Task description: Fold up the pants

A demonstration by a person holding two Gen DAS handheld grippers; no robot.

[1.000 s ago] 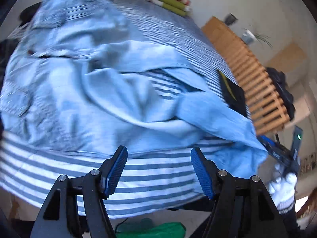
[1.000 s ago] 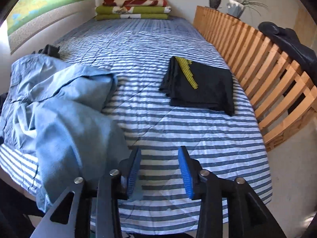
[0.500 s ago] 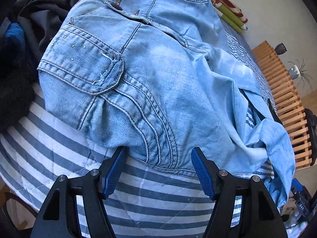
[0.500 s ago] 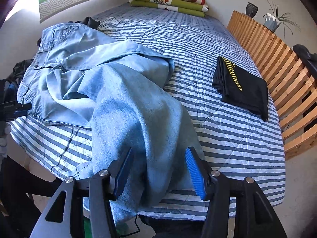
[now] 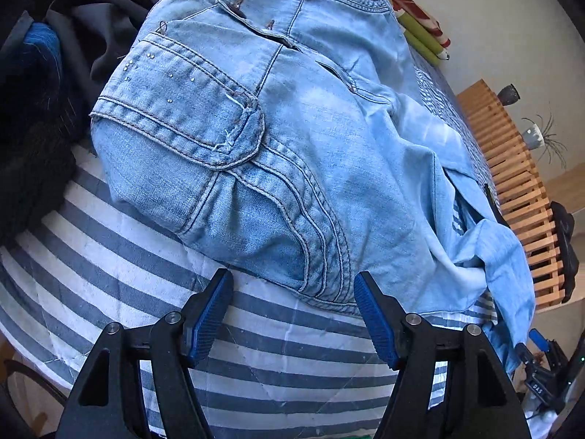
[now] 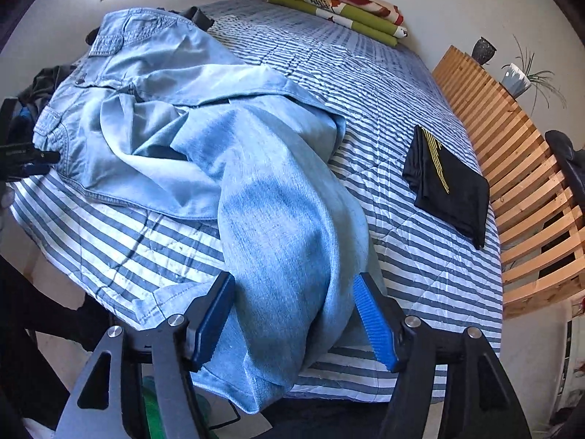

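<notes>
Hanging over the near edge of the striped bedspread (image 6: 420, 256), a leg of the light-blue jeans (image 6: 285, 241) passes between the right gripper (image 6: 294, 314), whose jaws are opening with no pad pressing the cloth. The left gripper (image 5: 292, 314) stands open just short of the jeans' seat hem. Farther on lie a folded black garment (image 6: 453, 190), then stacked blankets (image 6: 340, 7).

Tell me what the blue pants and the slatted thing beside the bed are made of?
The jeans look like light, faded denim: you can see the woven grain, thick double stitching and tiny metal studs on the pocket. The slatted frame looks like pale, unpainted wood, matte, though I can't tell which wood.
</notes>
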